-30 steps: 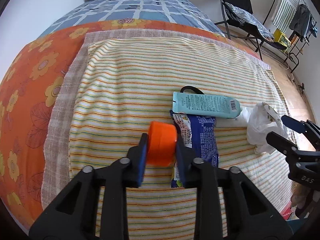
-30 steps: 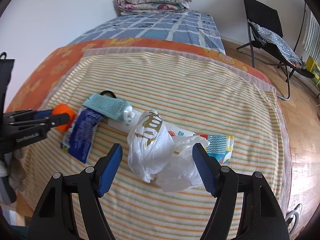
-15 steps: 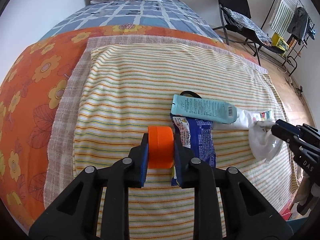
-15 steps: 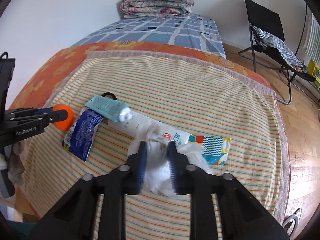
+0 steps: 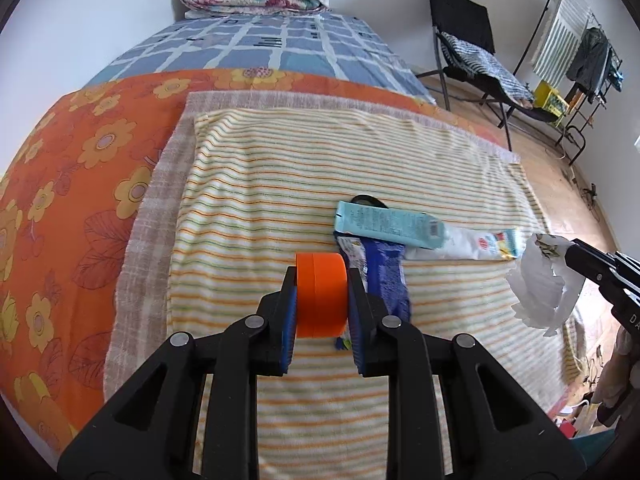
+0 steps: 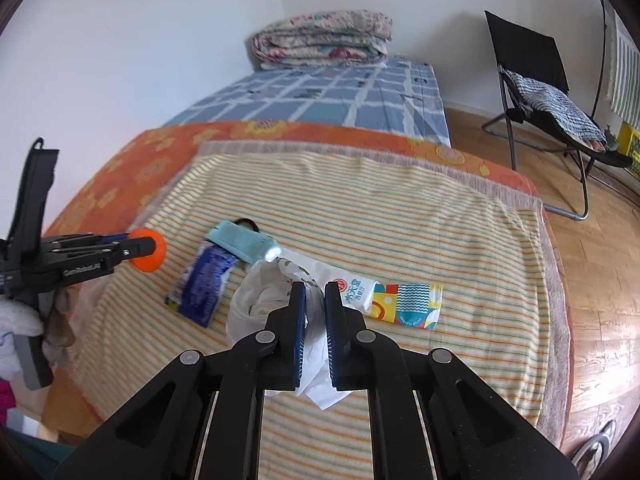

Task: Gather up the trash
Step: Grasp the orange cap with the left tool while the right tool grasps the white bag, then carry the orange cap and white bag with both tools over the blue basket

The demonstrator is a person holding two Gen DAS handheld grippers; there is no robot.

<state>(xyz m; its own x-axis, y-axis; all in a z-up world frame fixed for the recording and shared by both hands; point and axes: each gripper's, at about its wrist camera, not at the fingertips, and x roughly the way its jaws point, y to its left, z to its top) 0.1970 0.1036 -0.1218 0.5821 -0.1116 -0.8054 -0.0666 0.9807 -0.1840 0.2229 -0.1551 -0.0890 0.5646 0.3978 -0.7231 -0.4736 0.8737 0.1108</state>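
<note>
Left tool (image 5: 322, 300): clenched on orange cap (image 5: 320, 294), raised over striped blanket (image 5: 280, 184). Right tool (image 6: 315, 308): jaws just closed, gripping white plastic bag (image 6: 256, 300). On the blanket: teal tube (image 5: 388, 229) at 12 o'clock of blue wrapper (image 5: 386, 280); carton (image 6: 400, 300) at 3 o'clock.

Striped blanket (image 5: 320, 168) on bed (image 5: 80, 152) bears tube (image 5: 388, 225), wrappers (image 5: 384, 276).

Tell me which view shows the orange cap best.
The left wrist view: the orange cap fills the centre, gripped flat-on between the left gripper fingers, its rim and side plain. The right wrist view shows it only small at the left edge, partly behind those fingers.
</note>
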